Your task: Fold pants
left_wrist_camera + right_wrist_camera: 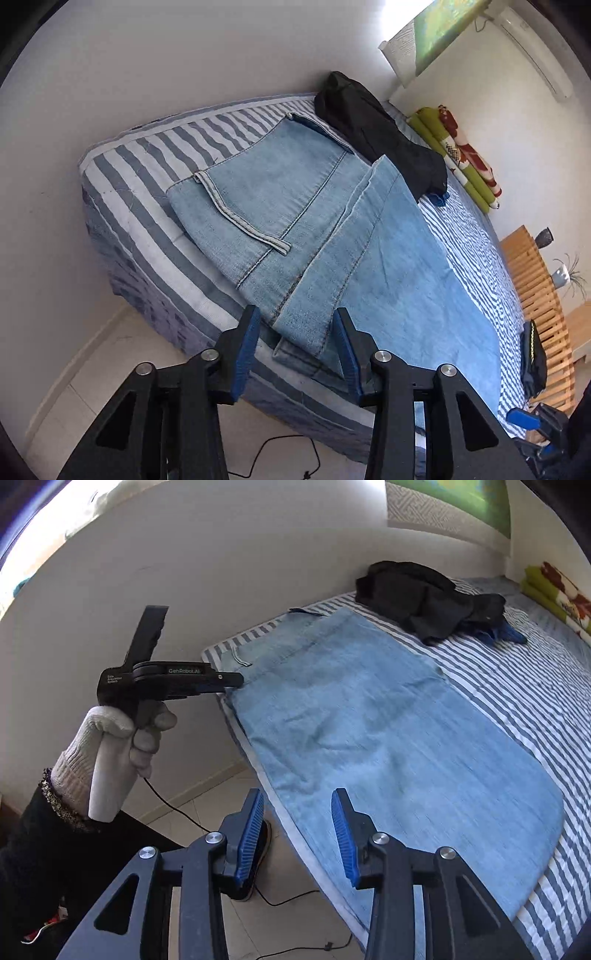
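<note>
I see one bed point(155, 192) in blue-white stripes and on it one pair of pale blue jeans point(288, 206), long axis running along the near edge, waistband at the far corner, legs folded over toward me. One black garment point(373, 129) lies beyond. My two grippers: left gripper point(297, 349) gapes over a hem, right gripper point(297, 834) gapes too, both empty.

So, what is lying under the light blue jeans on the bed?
The jeans rest directly on the striped sheet, which shows all around them. Near the left gripper a folded denim layer lies underneath. Anything else beneath is covered.
</note>
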The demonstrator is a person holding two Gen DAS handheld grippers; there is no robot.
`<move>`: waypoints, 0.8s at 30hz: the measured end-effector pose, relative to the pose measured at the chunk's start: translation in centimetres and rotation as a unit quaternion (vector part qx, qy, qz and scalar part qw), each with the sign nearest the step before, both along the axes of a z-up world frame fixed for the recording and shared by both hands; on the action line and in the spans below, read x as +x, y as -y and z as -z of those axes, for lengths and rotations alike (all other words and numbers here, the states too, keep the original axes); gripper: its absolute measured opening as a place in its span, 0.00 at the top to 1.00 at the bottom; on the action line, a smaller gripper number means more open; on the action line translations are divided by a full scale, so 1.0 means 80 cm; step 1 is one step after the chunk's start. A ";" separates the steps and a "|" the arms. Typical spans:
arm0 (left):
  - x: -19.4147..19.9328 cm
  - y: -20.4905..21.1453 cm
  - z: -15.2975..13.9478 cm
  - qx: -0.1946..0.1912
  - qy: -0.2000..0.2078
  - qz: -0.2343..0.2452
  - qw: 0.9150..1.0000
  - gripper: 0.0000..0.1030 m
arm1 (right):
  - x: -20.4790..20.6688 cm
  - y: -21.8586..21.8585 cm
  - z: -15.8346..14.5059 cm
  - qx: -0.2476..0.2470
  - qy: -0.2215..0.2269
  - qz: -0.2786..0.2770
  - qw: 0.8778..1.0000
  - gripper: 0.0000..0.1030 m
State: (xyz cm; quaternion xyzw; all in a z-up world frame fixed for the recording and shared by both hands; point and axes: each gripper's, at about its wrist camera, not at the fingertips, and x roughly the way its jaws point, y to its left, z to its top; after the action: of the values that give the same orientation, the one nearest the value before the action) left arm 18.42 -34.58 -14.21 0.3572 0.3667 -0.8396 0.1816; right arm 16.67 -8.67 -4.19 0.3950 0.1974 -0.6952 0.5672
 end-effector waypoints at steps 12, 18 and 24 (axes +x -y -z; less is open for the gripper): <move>0.006 0.010 -0.039 0.028 -0.092 0.032 0.995 0.91 | 0.043 0.174 0.025 0.033 -0.070 -0.062 0.995 0.65; 0.005 0.014 -0.043 0.051 -0.109 0.041 0.992 0.91 | 0.028 0.206 0.041 0.044 -0.030 -0.036 0.998 0.82; 0.006 0.017 -0.038 0.059 -0.097 0.037 0.993 0.52 | -0.016 0.192 0.043 0.031 0.073 0.002 0.997 0.95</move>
State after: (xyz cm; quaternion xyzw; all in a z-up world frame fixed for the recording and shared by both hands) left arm 18.92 -35.92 -11.16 0.2978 0.4181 -0.8532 0.0924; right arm 15.42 -24.01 -7.65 0.4624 0.1765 -0.6595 0.5658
